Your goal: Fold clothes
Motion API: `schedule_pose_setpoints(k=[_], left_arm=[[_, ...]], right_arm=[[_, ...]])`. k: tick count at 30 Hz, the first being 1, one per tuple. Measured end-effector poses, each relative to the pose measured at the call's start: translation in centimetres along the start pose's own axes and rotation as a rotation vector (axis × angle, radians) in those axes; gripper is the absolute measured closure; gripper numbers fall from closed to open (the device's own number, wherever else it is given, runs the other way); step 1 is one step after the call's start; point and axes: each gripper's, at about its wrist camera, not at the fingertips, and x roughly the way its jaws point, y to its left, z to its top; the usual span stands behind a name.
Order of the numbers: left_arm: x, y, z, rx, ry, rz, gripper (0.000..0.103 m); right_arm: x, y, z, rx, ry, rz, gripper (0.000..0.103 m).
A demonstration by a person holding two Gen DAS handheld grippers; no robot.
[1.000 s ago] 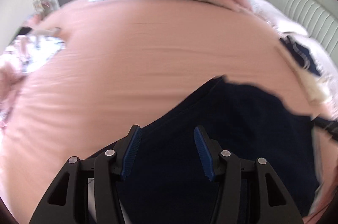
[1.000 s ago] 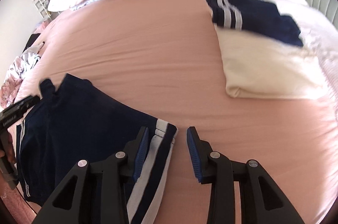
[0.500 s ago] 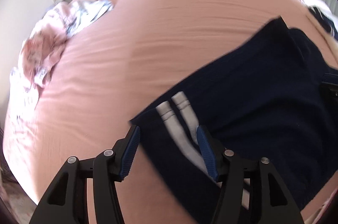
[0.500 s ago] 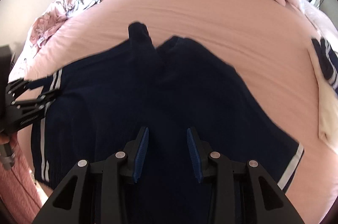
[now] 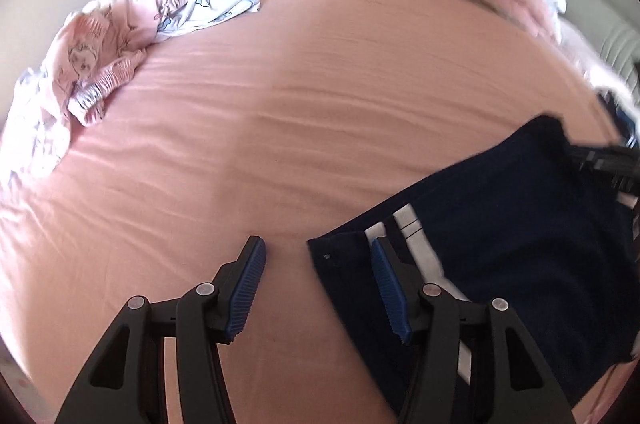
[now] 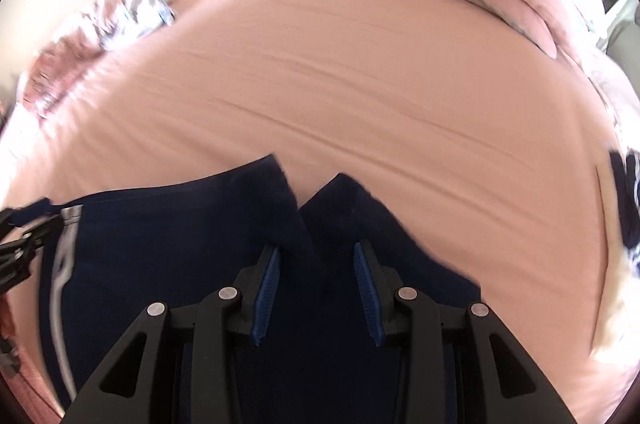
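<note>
Left wrist view: the left gripper [image 5: 318, 256] hangs with its jaws spread over the pink bedsheet [image 5: 320, 96], the striped corner of the navy shorts [image 5: 520, 248] now under its right-hand finger only — half a second ago the corner lay between both fingers; crumpled pink pyjamas [image 5: 100, 52] have come fuller into view at the far left, and the right gripper's tip [image 5: 604, 160] touches the shorts' far edge. Right wrist view: the right gripper [image 6: 316, 256], jaws apart and gripping nothing, sits over the shorts [image 6: 192, 264] spread flat on the sheet [image 6: 380, 72] — the two leg points now lie closer to its fingers than before, with the left gripper [image 6: 20, 248] at the striped side.
</note>
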Motion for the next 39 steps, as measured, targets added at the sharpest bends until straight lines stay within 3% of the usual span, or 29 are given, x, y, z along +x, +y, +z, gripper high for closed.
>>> schedule_pose_setpoints(k=[3, 5, 10, 13, 16, 20, 24, 29, 33, 35, 39], left_arm=[[-0.4, -0.2, 0.0, 0.037, 0.027, 0.076, 0.047], [-0.6, 0.2, -0.6, 0.029, 0.037, 0.083, 0.043], [-1.7, 0.8, -2.5, 0.008, 0.033, 0.108, 0.044], [-2.4, 0.8, -2.2, -0.027, -0.054, 0.029, 0.046], [-2.3, -1.2, -1.3, 0.011, -0.127, -0.101, 0.046], [-1.2, -3.4, -1.3, 0.056, -0.106, -0.130, 0.046], [-0.4, -3.5, -2.6, 0.108, -0.011, 0.011, 0.043], [-1.4, -2.7, -3.4, 0.126, 0.039, 0.074, 0.042], [-2.2, -2.6, -4.1, 0.120, 0.038, 0.097, 0.042], [-1.9, -1.9, -4.3, 0.096, 0.040, 0.085, 0.043], [-2.2, 0.9, -3.5, -0.038, -0.049, -0.064, 0.043]], right_arm=[[0.4, -0.1, 1.1, -0.004, 0.002, -0.006, 0.066], [0.4, -0.4, 1.5, -0.003, 0.003, -0.009, 0.066], [-0.8, -1.4, 1.5, -0.047, 0.010, 0.008, 0.066], [-1.4, -1.4, 0.8, -0.101, 0.021, 0.068, 0.066], [1.5, 0.0, 1.6, -0.148, 0.050, 0.071, 0.066], [1.6, -0.8, 1.9, -0.117, 0.041, 0.055, 0.063], [-0.2, -2.8, 1.8, -0.059, 0.005, 0.039, 0.063], [-2.4, -5.3, 1.6, 0.013, -0.040, 0.018, 0.063], [-1.5, -3.5, 2.3, -0.047, -0.053, 0.022, 0.063], [-1.0, -2.5, 2.6, -0.082, -0.058, 0.025, 0.063], [0.1, -0.3, 3.2, -0.156, -0.061, 0.036, 0.063]])
